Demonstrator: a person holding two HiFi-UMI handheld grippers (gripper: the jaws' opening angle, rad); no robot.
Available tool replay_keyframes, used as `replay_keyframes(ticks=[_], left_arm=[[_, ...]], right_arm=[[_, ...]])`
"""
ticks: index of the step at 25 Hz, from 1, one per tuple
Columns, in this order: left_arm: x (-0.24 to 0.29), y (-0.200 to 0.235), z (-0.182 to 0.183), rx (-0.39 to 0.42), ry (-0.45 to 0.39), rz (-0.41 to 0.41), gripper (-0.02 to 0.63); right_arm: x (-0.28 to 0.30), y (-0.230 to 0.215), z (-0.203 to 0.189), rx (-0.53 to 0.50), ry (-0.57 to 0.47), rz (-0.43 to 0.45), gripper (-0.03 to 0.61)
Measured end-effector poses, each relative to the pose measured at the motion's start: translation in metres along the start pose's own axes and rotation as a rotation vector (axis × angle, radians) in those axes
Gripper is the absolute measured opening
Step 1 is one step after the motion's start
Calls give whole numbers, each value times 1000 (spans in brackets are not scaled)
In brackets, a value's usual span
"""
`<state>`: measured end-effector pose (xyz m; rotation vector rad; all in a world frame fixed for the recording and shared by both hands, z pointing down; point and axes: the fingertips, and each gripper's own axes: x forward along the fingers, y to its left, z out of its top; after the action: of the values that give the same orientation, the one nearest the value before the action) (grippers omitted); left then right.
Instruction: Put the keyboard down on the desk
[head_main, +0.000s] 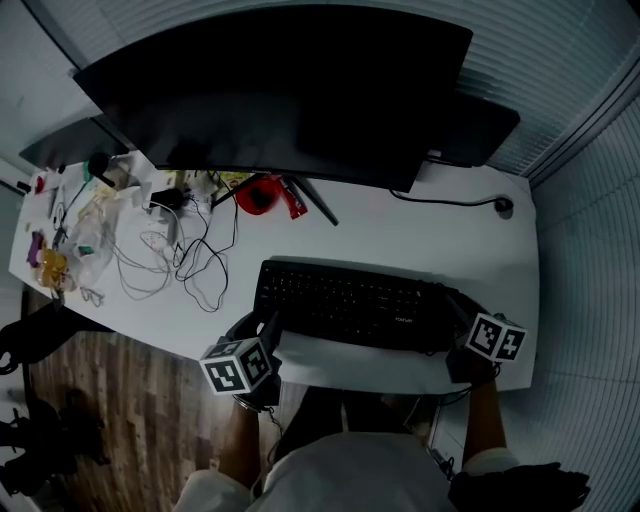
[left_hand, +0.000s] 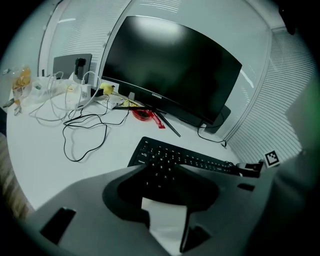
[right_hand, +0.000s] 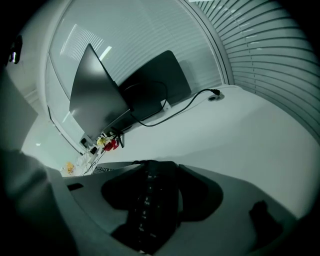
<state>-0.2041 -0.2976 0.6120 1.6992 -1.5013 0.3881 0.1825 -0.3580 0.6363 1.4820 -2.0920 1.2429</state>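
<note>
A black keyboard (head_main: 350, 305) lies flat on the white desk (head_main: 430, 235), close to its front edge. My left gripper (head_main: 262, 335) is at the keyboard's front left corner. In the left gripper view, keys (left_hand: 165, 165) show in the dark hollow of the left gripper (left_hand: 165, 220), with a white strip low in the gap. Whether its pads press on anything is hidden. My right gripper (head_main: 455, 335) is at the keyboard's right end. In the right gripper view the right gripper (right_hand: 150, 215) has the keyboard's end (right_hand: 150, 200) filling the space between its jaws.
A large dark curved monitor (head_main: 280, 90) stands behind the keyboard. Loose black and white cables (head_main: 195, 260) and small clutter (head_main: 70, 240) cover the desk's left part, with a red object (head_main: 262, 193) under the monitor. A cable (head_main: 450, 200) runs to a grommet at the right.
</note>
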Motion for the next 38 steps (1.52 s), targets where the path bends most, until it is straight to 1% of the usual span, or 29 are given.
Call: replay_keyframes(ticks=[2,4,7,8,10,11,14,19,23,27,30,32,35,38], left_arm=[[-7,0,-7,-2,-5,7,146],[-12,-2,-13,-8,-8,6,121],[-17,-6,-20,-18,-8,1,109],[-18,-7,-21,-21,-9,1,104],[-19,-8,-24,-23,-10,4,97],[-19,-9,-25,-24,-10,4,93],[-18,-18,-28,-25,-14,-5,89],[-19,-29,-31,-13,-19,-13,80],[-23,-37,-34,-6,-29,-6,69],[-31,-52,-32,3,-62,-6,44],[-39,-67,-27,28,-100,-16,16],[-46,-80,-23,50,-129,-24,14],[-52,-100,-20,69,-157,-43,14],[-54,-116,-20,71,-171,-59,13]], right_arm=[[0,-1,-1,8,-2,-1,221],[-1,-2,-1,21,-6,7,221],[-7,1,4,24,-30,29,219],[-9,4,9,20,-47,39,208],[-12,8,20,4,-76,45,152],[-12,9,25,-9,-82,41,146],[-15,10,31,-47,-77,32,146],[-24,4,26,-49,-78,25,146],[-35,-2,18,-47,-86,6,146],[-52,-6,14,-81,-106,-36,146],[-65,-6,14,-75,-146,-88,146],[-75,-3,15,-79,-178,-115,146],[-88,8,16,-87,-217,-121,146],[-99,19,16,-98,-257,-124,135]])
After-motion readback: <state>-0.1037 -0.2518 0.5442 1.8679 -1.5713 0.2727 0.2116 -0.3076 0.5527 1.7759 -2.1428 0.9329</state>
